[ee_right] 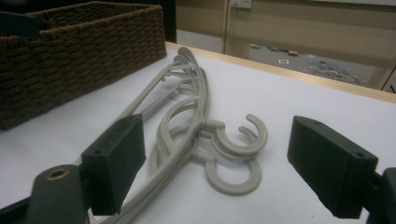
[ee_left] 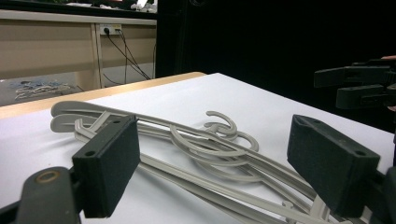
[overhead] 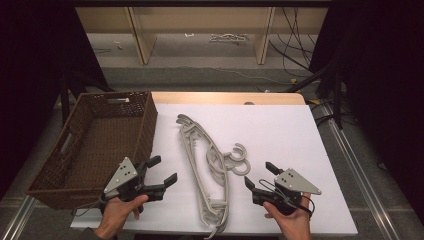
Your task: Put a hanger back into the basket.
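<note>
Grey plastic hangers (overhead: 205, 165) piled mid-tabletop, running from centre toward the near edge, hooks curling rightward. Left gripper (overhead: 162, 171) just left of the pile, jaws wide apart, empty. Right gripper (overhead: 260, 175) just right of the hooks, jaws likewise wide, empty. Brown wicker basket (overhead: 145, 125) along the left edge.

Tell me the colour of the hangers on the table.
The hangers are pale grey-beige plastic, seen best in the right gripper view.
</note>
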Motion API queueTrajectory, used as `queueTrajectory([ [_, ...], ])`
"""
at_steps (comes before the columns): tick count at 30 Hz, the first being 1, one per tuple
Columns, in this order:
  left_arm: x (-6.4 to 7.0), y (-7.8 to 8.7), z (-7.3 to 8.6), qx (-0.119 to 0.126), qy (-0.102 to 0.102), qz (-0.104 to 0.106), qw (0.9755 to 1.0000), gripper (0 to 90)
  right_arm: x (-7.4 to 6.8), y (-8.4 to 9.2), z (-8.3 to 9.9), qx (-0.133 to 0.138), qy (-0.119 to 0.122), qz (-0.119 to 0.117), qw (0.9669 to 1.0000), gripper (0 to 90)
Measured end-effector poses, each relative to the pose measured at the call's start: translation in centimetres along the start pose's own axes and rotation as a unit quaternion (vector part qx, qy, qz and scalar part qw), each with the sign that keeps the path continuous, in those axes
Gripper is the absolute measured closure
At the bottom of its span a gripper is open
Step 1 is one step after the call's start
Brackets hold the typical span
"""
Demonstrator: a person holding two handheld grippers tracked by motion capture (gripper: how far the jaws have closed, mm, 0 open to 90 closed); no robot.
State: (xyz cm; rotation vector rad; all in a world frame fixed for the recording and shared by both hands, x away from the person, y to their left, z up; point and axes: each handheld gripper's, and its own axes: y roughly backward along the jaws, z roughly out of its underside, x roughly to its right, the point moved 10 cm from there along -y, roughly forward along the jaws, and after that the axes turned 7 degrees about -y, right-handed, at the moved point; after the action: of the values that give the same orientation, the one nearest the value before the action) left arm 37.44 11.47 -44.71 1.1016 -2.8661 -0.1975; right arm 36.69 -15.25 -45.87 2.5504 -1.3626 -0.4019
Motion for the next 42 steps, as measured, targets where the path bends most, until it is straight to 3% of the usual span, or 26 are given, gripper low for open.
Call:
queueTrajectory([
  [5,0.0,0.0,0.0,0.000,0.000,-0.001,1.0000,16.7,0.0,-0.1,0.4,-0.019,0.003,0.001,0.9998,17.2],
  [7,0.0,0.0,0.0,0.001,0.003,-0.001,1.0000,16.6,0.1,-0.3,0.3,-0.012,0.009,0.002,0.9999,17.0],
  [17,-0.1,0.1,0.0,0.001,0.004,-0.002,1.0000,16.3,0.0,-0.8,0.4,-0.031,0.016,-0.008,0.9994,17.0],
  [22,-0.1,0.1,0.1,0.000,0.004,-0.004,1.0000,16.3,-0.1,-1.8,0.2,-0.045,0.042,-0.012,0.9980,22.7],
  [24,-0.1,-0.1,0.1,0.004,0.003,-0.002,1.0000,16.3,-0.5,-2.6,0.6,-0.071,0.035,-0.025,0.9965,25.3],
  [26,-0.1,0.0,0.2,-0.002,0.004,-0.006,1.0000,16.3,-0.6,-3.4,0.9,-0.096,0.044,-0.028,0.9940,25.8],
  [27,-0.1,0.0,0.2,-0.002,0.004,-0.006,1.0000,16.3,-0.6,-3.4,0.9,-0.096,0.044,-0.028,0.9940,25.8],
  [28,-0.1,-0.1,0.1,0.002,0.004,-0.003,1.0000,16.3,-0.7,-4.2,1.4,-0.124,0.046,-0.031,0.9908,25.8],
  [29,-0.2,0.0,0.2,-0.003,0.002,-0.007,1.0000,16.3,-0.7,-4.2,1.4,-0.124,0.046,-0.031,0.9908,25.8],
  [30,-0.2,0.0,0.2,-0.003,0.002,-0.006,1.0000,16.3,-0.7,-4.8,1.7,-0.142,0.048,-0.034,0.9881,25.8],
  [31,-0.2,0.0,0.2,-0.004,0.003,-0.006,1.0000,16.3,-0.7,-4.8,1.7,-0.142,0.048,-0.034,0.9881,25.8],
  [35,-0.3,-0.1,0.3,-0.006,0.002,-0.005,1.0000,16.3,-0.8,-5.8,2.3,-0.176,0.055,-0.043,0.9819,26.7],
  [37,-0.3,-0.1,0.3,-0.007,0.002,-0.006,1.0000,16.3,-0.9,-6.0,2.3,-0.180,0.054,-0.046,0.9811,26.8],
  [42,-0.2,-0.2,0.3,-0.003,0.000,-0.003,1.0000,16.4,-1.1,-6.7,2.9,-0.217,0.062,-0.054,0.9726,31.2],
])
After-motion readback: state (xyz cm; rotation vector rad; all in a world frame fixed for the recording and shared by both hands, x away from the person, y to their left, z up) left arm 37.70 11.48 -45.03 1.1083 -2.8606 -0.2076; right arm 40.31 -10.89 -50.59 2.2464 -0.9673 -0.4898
